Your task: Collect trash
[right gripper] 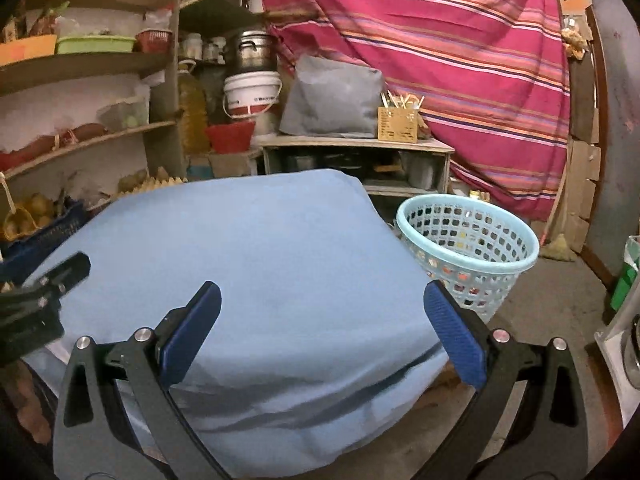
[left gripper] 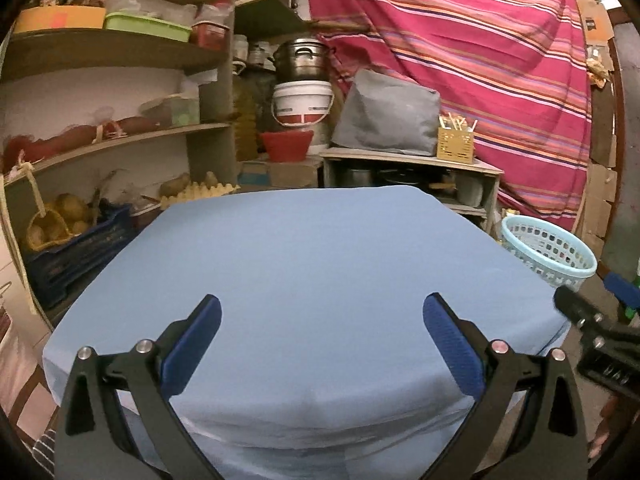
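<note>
Cluttered storeroom shelves [left gripper: 120, 52], blue-clothed table [left gripper: 304, 264], mesh basket [right gripper: 468, 240] beside it, both grippers' fingers spread, empty.

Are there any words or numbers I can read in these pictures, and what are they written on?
None can be read for sure.
White plastic bucket with a red band: a dark line of print, too blurred to read.
Brown cardboard on the wall: a dark label patch, too small to read.
Tan slotted utensil holder: only dark slots, no letters.
Light blue mesh basket and blue tablecloth: no writing visible.
</note>
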Demonstrator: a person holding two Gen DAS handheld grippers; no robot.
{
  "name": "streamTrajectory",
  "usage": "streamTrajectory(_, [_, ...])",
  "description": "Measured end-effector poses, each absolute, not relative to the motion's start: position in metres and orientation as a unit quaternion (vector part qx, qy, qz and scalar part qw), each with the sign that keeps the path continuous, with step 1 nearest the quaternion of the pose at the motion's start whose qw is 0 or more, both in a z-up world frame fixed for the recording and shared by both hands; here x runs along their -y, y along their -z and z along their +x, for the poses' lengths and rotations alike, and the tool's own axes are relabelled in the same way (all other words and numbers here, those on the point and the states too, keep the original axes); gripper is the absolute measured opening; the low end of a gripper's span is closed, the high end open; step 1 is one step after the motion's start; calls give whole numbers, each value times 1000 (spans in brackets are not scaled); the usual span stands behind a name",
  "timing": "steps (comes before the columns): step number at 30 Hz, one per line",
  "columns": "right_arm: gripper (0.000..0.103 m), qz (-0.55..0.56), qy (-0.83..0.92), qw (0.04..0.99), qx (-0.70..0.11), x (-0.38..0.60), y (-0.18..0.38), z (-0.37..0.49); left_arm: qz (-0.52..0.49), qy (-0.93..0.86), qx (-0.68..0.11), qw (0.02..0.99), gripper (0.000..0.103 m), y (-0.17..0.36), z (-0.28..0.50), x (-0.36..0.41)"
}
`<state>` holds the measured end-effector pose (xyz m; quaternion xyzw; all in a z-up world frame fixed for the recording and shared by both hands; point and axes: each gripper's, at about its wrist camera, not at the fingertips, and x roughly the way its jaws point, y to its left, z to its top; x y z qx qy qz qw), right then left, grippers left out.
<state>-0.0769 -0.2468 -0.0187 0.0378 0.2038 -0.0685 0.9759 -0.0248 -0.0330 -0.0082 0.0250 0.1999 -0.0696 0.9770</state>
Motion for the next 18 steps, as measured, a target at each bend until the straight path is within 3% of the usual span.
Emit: streamTrajectory(18, [99,42,72,977,-197,247,14,-81,27,62,-193,979,99,11,-25,25])
